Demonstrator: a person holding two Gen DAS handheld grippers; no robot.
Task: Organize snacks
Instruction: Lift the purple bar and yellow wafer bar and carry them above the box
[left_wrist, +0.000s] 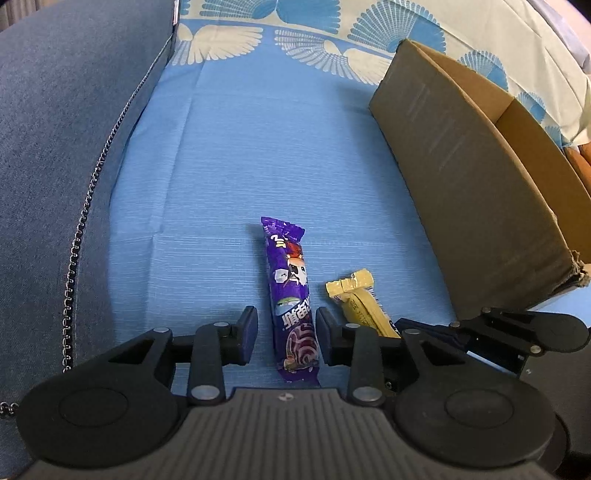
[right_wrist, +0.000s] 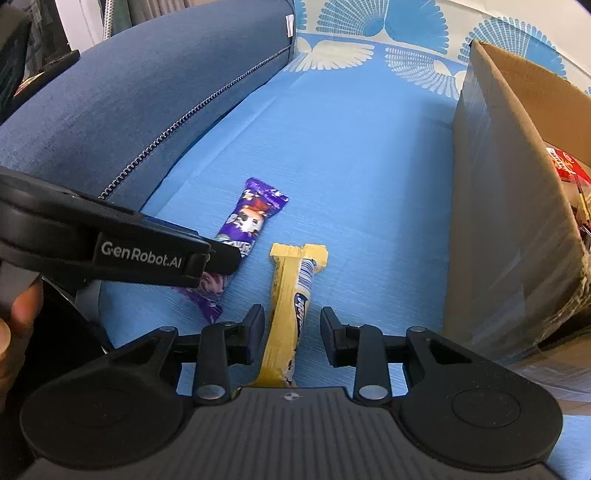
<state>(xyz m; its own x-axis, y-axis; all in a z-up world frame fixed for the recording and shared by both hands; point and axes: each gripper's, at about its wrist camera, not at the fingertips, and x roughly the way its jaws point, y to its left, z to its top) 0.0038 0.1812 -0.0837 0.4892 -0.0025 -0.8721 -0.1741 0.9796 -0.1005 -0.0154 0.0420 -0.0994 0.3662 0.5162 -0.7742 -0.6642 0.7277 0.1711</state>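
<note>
Two snacks are still lying loose on the bed (left_wrist: 295, 147): purple bar (left_wrist: 293, 295) and yellow bar (right_wrist: 288, 314), side by side, near the box (left_wrist: 461, 192). Some packets are already sitting in the box, so the job looks partly done. Left gripper (left_wrist: 286, 336) is straddling the purple bar, jaws apart, not clamping. Right gripper (right_wrist: 291, 336) is straddling the yellow bar, jaws apart too. Blue cushion (right_wrist: 129, 92) is lying to the left; the box's tall near wall is standing between the bars and the inside.
</note>
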